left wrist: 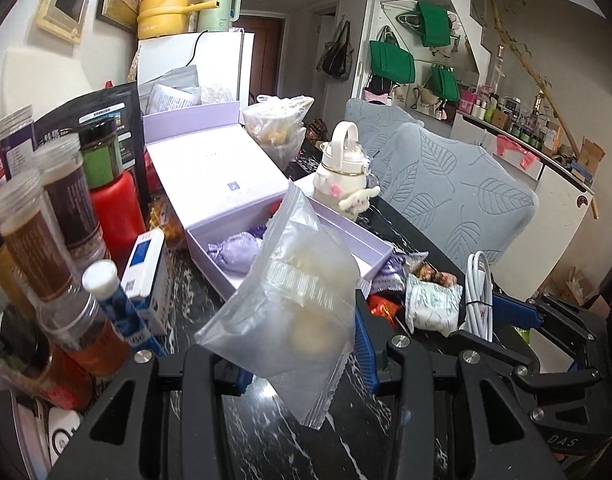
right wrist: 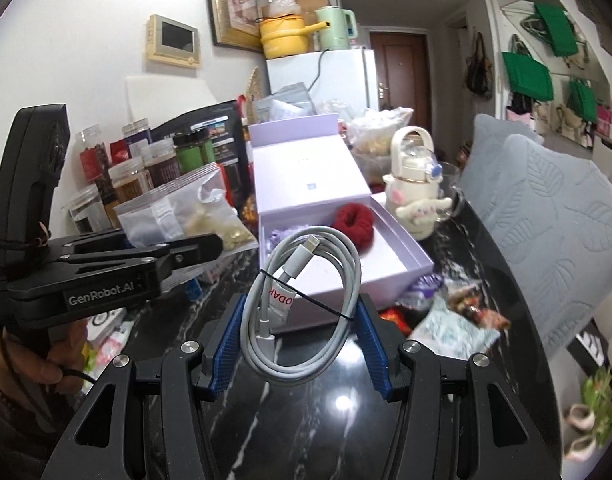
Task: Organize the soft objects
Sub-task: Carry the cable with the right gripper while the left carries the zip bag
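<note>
While both grippers are loaded up, I'd say this job is maybe a third done. The left gripper (left wrist: 302, 364) has its jaws closed on a clear zip bag (left wrist: 294, 300) of pale lumpy stuff, held up above the tabletop (right wrist: 346, 420) just short of the lilac box (right wrist: 410, 264). The right gripper (right wrist: 300, 348) has its jaws fairly wide but pinching a coiled white cable (right wrist: 302, 304), also lifted in front of that box. Already inside the box: a red scrunchie (right wrist: 354, 222) and a purple wrapped bundle (left wrist: 236, 254). Still loose on the tabletop beside the box are a white printed sachet (left wrist: 434, 306), some purple wrappers (right wrist: 424, 286) and a dark snack packet (right wrist: 474, 304), so plenty left to sort
</note>
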`<state>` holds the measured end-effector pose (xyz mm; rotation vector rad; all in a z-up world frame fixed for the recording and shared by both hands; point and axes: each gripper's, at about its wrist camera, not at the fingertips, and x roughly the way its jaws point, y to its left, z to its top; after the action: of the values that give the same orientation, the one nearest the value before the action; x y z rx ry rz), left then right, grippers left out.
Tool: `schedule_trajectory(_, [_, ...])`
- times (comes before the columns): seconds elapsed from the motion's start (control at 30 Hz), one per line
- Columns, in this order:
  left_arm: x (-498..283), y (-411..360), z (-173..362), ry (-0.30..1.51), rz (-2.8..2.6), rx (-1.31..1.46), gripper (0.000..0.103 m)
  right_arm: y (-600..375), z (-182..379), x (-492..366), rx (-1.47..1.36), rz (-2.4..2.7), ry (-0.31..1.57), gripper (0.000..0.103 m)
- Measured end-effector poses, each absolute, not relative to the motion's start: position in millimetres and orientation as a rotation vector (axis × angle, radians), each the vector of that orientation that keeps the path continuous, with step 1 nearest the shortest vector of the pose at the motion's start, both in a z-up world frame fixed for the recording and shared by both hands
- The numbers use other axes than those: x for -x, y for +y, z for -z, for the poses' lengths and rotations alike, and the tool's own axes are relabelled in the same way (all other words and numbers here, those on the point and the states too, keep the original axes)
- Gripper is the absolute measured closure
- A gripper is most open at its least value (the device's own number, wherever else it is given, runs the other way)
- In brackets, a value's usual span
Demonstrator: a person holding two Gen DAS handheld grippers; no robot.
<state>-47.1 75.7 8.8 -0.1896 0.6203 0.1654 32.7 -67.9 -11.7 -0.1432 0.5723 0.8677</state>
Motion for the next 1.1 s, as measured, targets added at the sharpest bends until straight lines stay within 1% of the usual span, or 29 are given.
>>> schedule_trajectory(0.73, [-45, 114, -34, 0.558, -0.204, 0.148, 0.063, -24, -12, -132, 0.161, -0.880, 0.500, 0.049])
schedule_trajectory(0.87, [-60, 121, -30, 0.564, -0.209, 0.147, 0.063, -18, -9, -152, 0.136, -0.878, 0.509, 0.049])
schedule_trajectory(1.1, [-83, 132, -9, 0.590, -0.248, 0.146, 0.063, -4, 14, -180, 0.119, -0.878, 0.559, 0.049])
